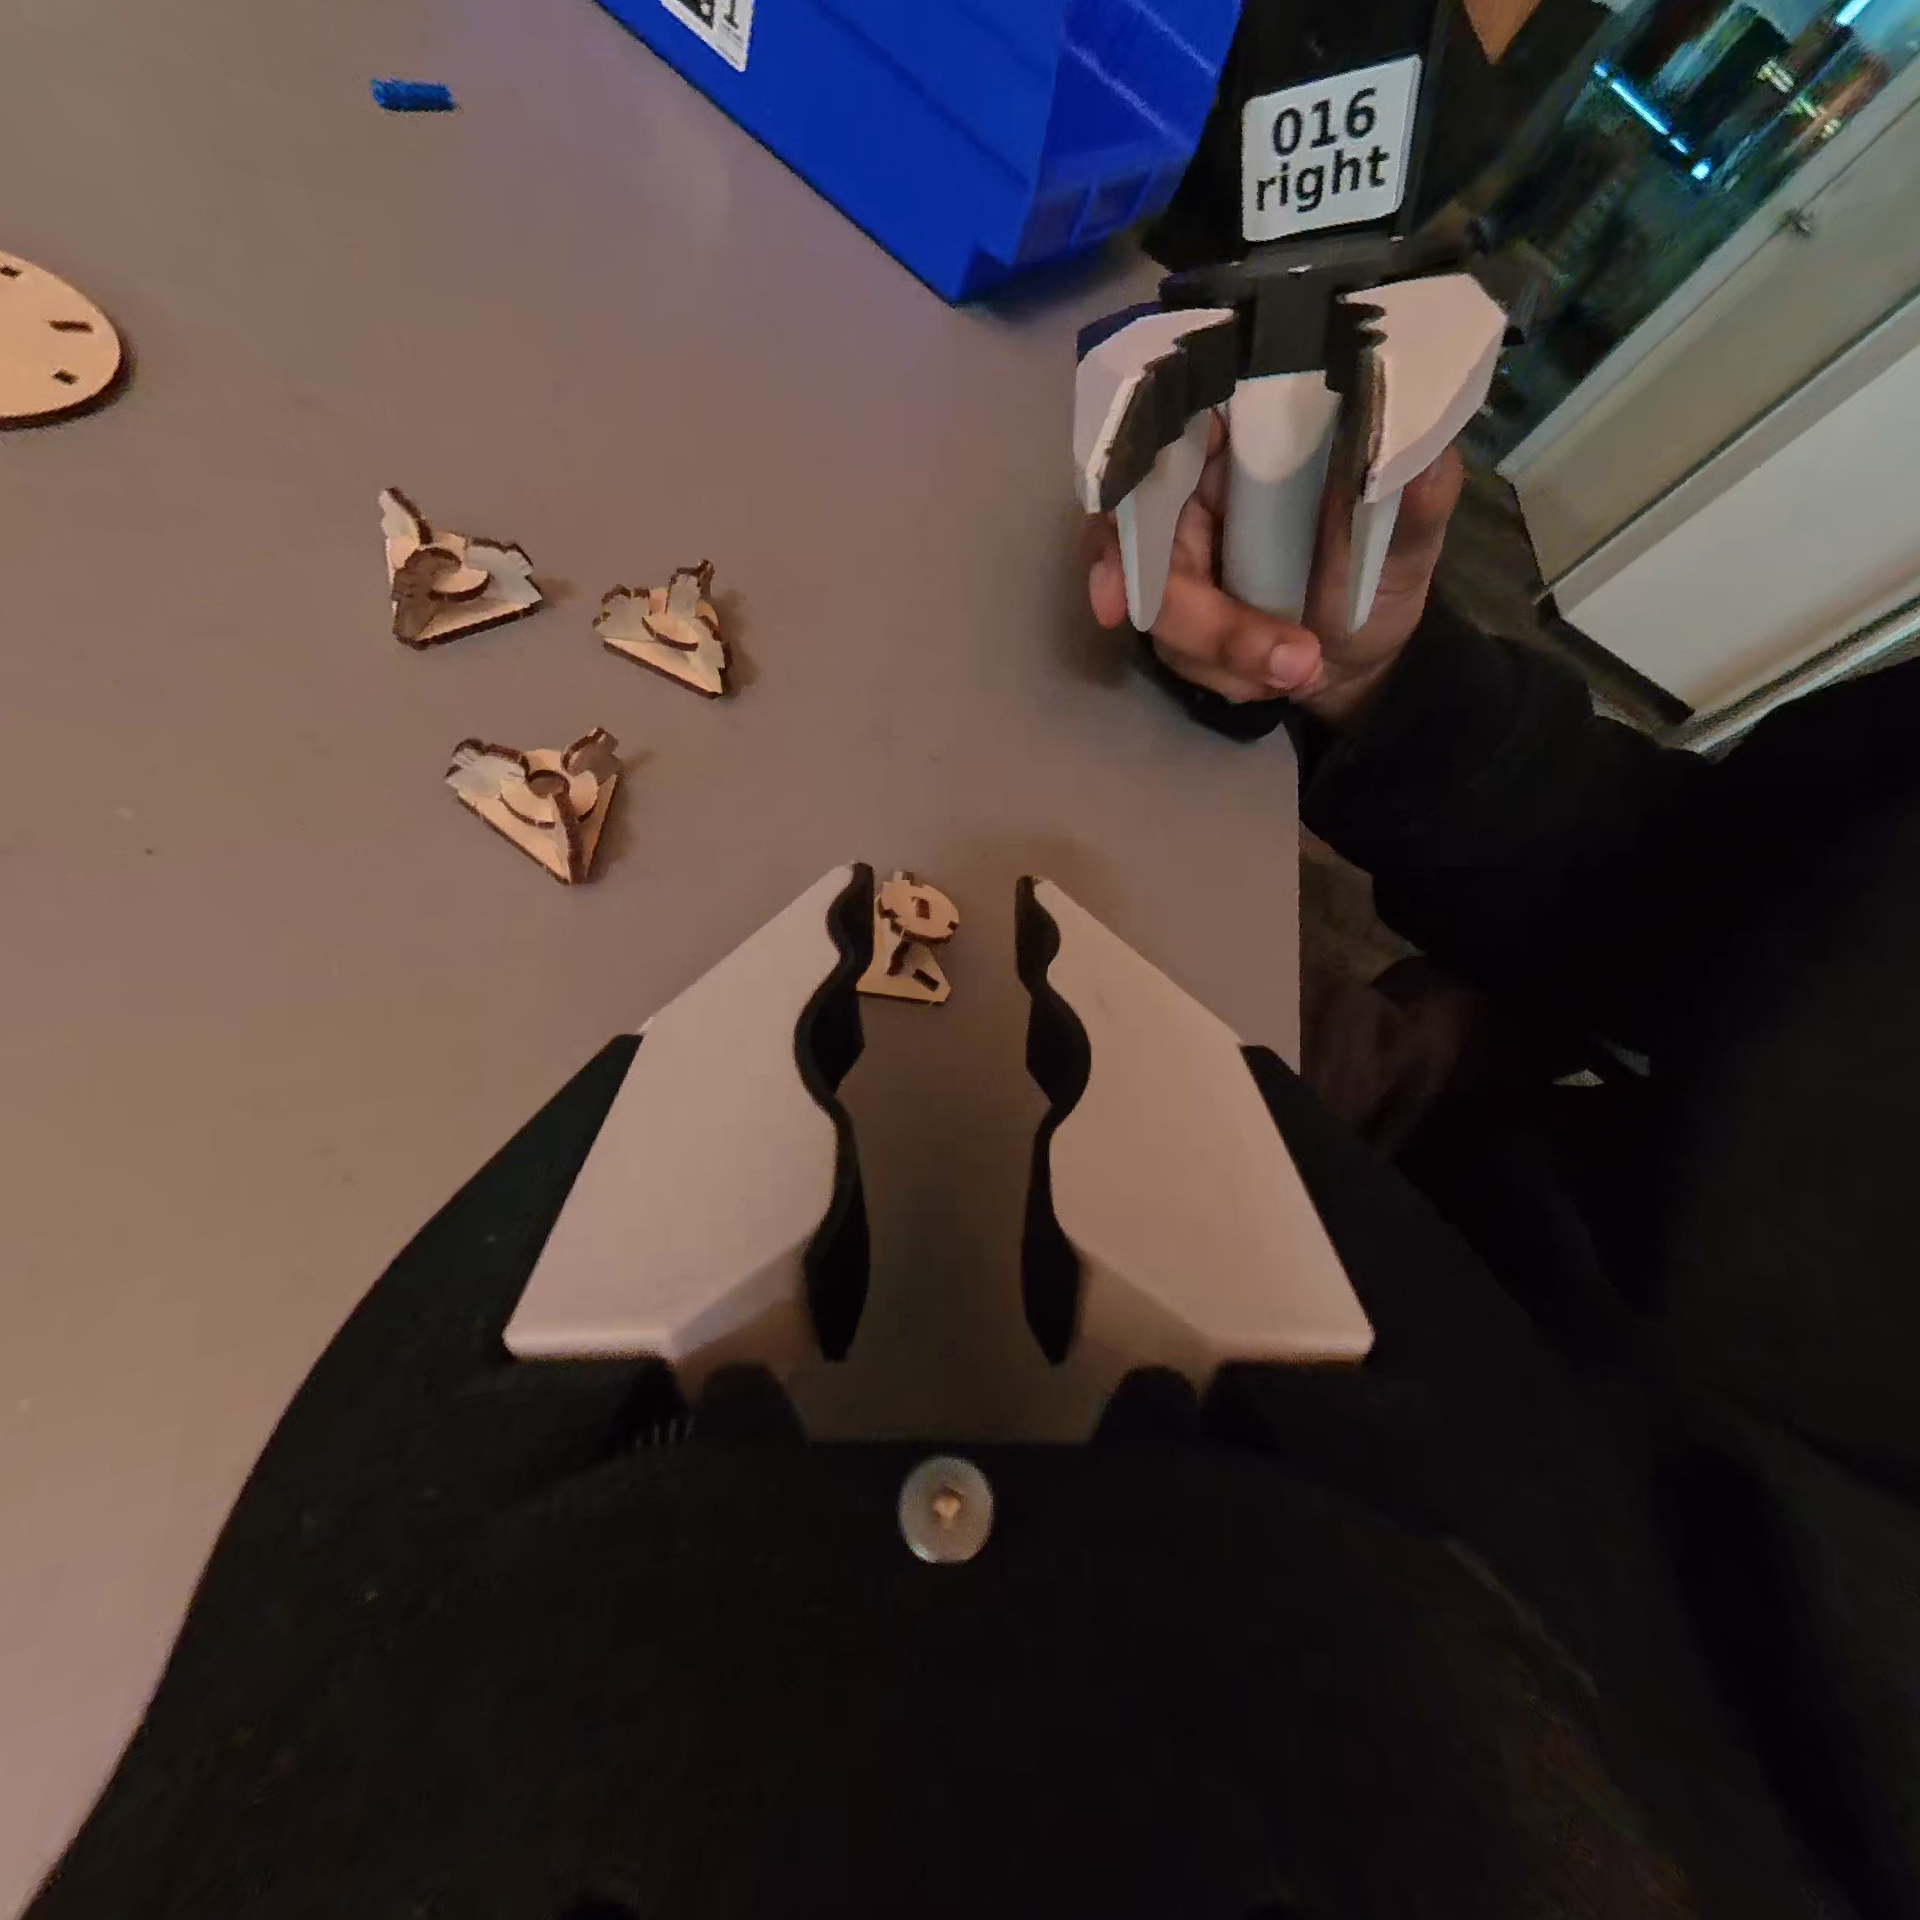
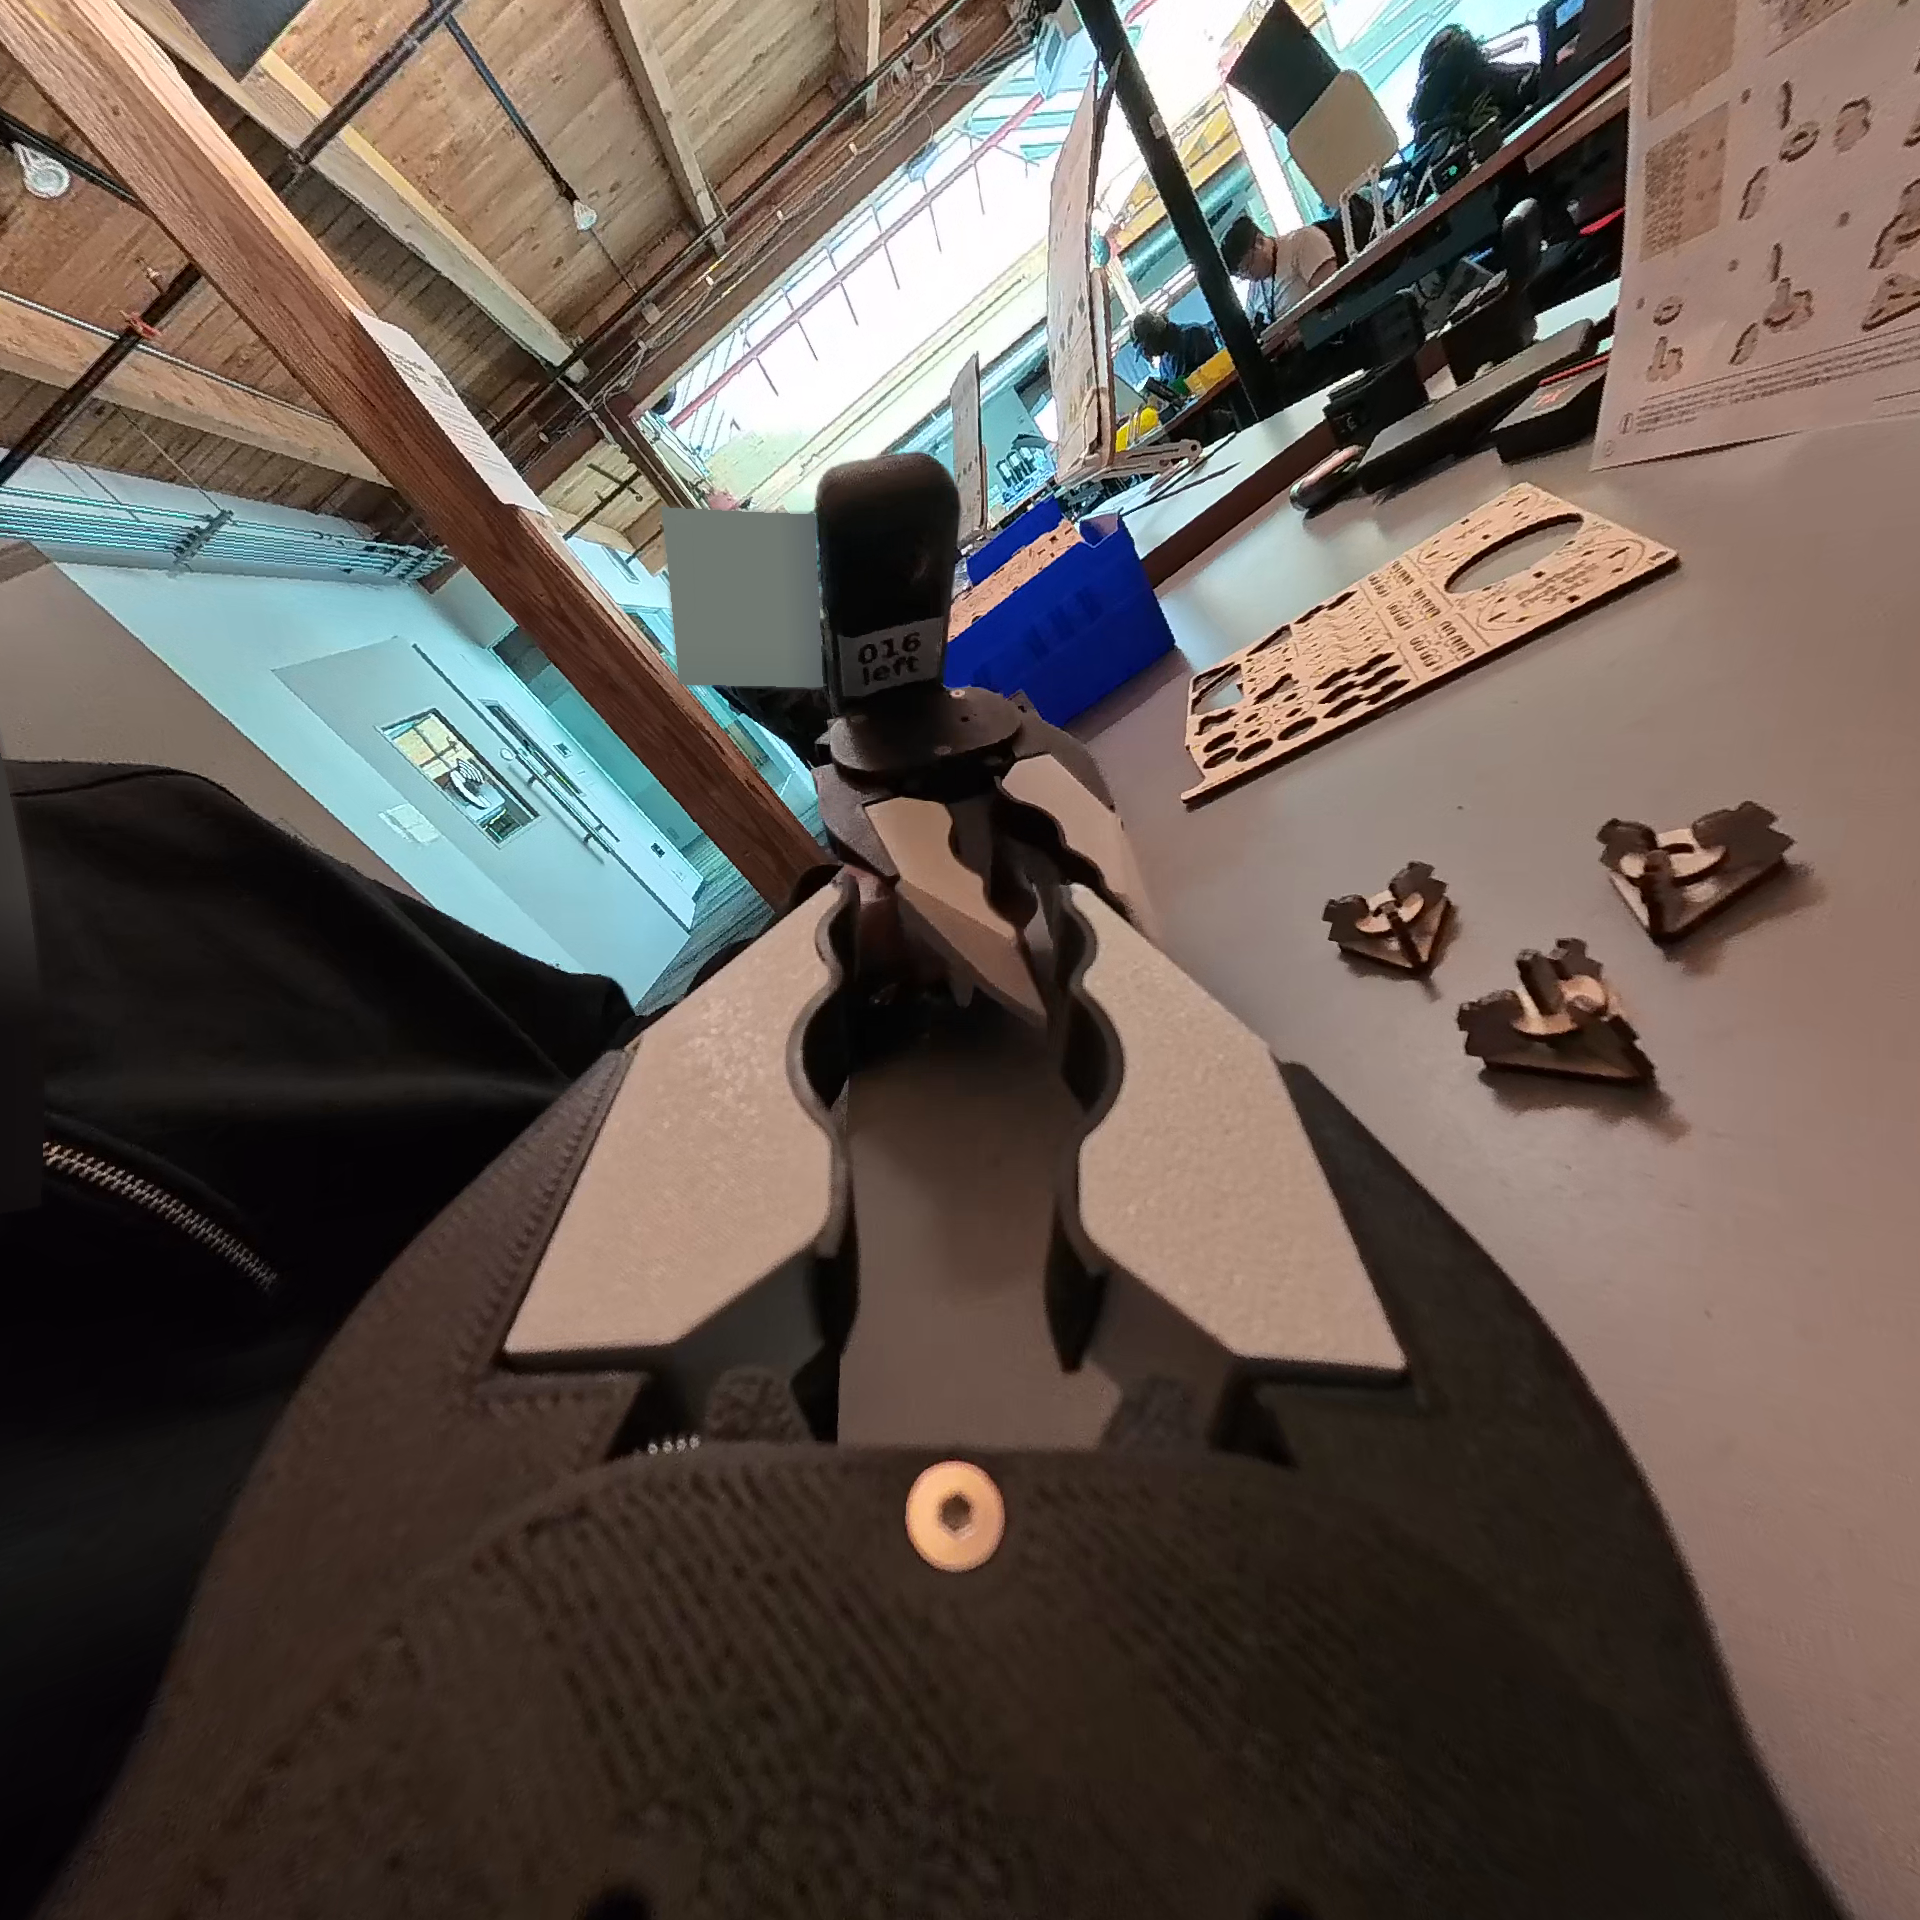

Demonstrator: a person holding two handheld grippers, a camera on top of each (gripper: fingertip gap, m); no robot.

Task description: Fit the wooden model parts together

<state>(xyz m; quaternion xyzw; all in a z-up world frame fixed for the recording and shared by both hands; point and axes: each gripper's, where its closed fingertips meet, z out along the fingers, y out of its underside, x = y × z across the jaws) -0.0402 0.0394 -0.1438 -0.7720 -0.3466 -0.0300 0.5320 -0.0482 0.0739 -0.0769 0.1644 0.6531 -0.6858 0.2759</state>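
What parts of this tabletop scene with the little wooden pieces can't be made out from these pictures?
- Small wooden piece, left wrist view: its left side is hidden behind the left tongs' finger.
- Round wooden disc, left wrist view: cut off by the left edge.
- Left tongs' tips, right wrist view: hidden behind the right tongs' own fingers.
- Cut-out wooden sheet, right wrist view: engraved marks too small.

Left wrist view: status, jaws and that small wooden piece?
Left gripper jaws open. Small wooden piece on table, against left finger only. Right gripper open, empty.
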